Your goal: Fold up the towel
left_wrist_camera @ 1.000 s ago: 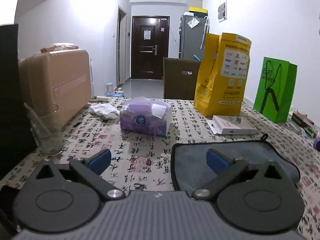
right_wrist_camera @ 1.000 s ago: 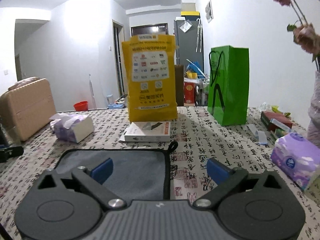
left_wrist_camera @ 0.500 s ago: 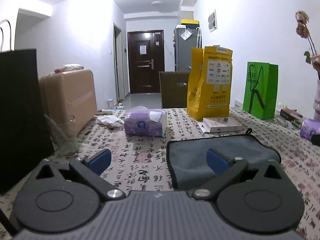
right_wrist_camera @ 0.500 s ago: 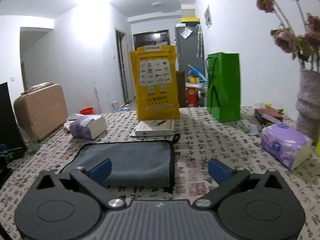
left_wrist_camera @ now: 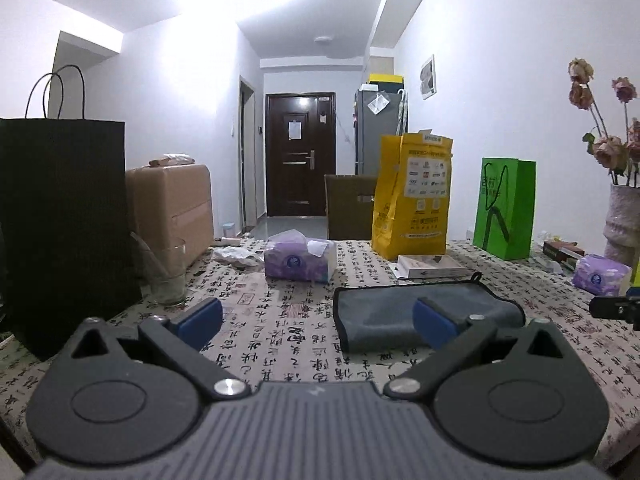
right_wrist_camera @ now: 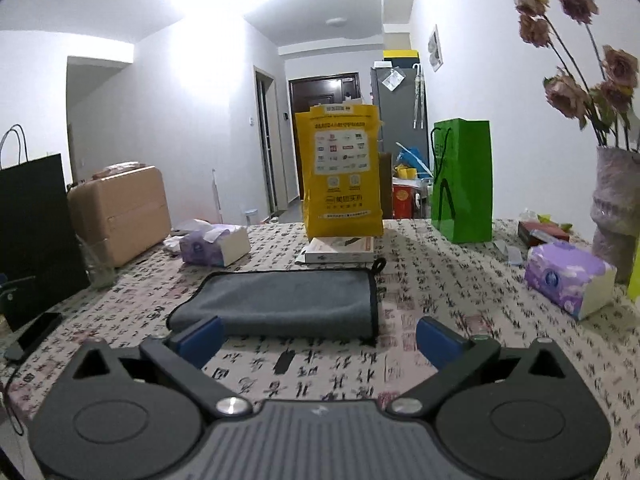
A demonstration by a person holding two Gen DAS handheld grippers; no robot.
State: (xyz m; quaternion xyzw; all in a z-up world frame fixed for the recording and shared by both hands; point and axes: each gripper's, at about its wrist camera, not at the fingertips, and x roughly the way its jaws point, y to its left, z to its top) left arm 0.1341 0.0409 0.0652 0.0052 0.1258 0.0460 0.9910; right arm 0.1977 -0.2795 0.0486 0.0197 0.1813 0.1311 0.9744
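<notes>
Left gripper (left_wrist_camera: 316,320) is level, jaws spread wide, blue pads (left_wrist_camera: 200,317) gripping nothing — right gripper (right_wrist_camera: 316,334) the same, fingers splayed and empty.

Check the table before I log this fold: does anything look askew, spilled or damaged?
Nothing looks spilled or damaged. The towel lies folded flat on the table, edges fairly even. The only mess is crumpled tissue beside the tissue box. Both the left gripper and the right gripper are open, off the towel.
</notes>
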